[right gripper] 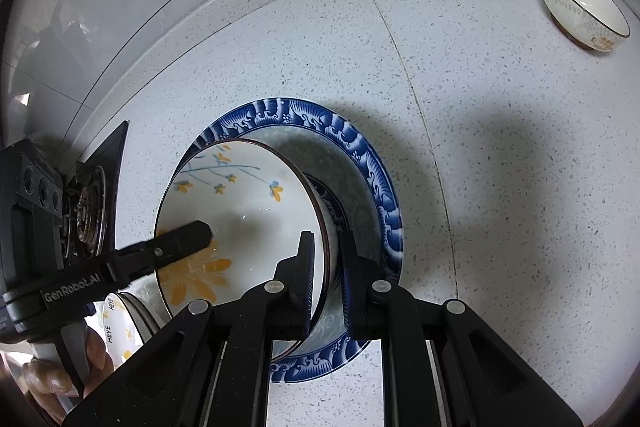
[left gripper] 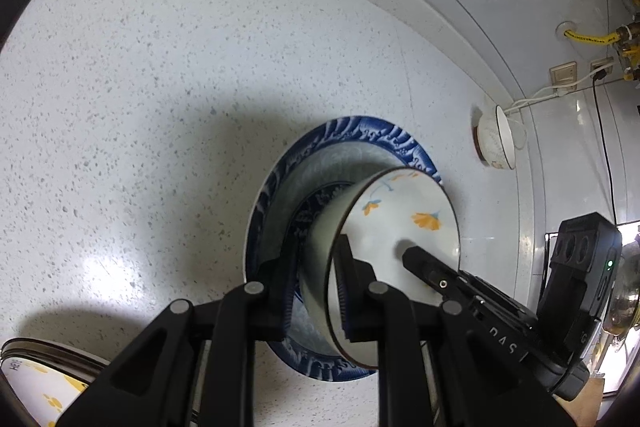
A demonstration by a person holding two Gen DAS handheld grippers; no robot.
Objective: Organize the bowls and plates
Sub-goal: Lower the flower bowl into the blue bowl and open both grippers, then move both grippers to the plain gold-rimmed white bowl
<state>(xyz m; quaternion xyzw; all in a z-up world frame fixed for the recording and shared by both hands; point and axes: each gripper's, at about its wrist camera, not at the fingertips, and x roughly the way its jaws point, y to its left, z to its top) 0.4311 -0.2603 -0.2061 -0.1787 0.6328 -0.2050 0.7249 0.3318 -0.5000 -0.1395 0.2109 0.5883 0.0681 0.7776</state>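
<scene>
A white bowl with orange flowers (left gripper: pixel 400 211) (right gripper: pixel 248 203) sits tilted in a wide blue-patterned plate (left gripper: pixel 360 135) (right gripper: pixel 360 147) on the speckled counter. In the left wrist view my left gripper (left gripper: pixel 318 267) is shut on the bowl's near wall, one finger inside and one outside. In the right wrist view my right gripper (right gripper: pixel 327 247) is shut on the opposite wall in the same way. Each view shows the other gripper's inner finger (left gripper: pixel 416 255) (right gripper: pixel 192 233) reaching into the bowl. I cannot tell whether the bowl's foot rests fully on the plate.
A second white bowl with a brown foot (left gripper: pixel 496 143) (right gripper: pixel 580 11) stands near the tiled wall. Another flowered dish (left gripper: pixel 36 383) (right gripper: pixel 120 323) lies by the left gripper. A gas burner (right gripper: pixel 88 215) is beside it. A person's hand (right gripper: pixel 48 383) holds the left gripper.
</scene>
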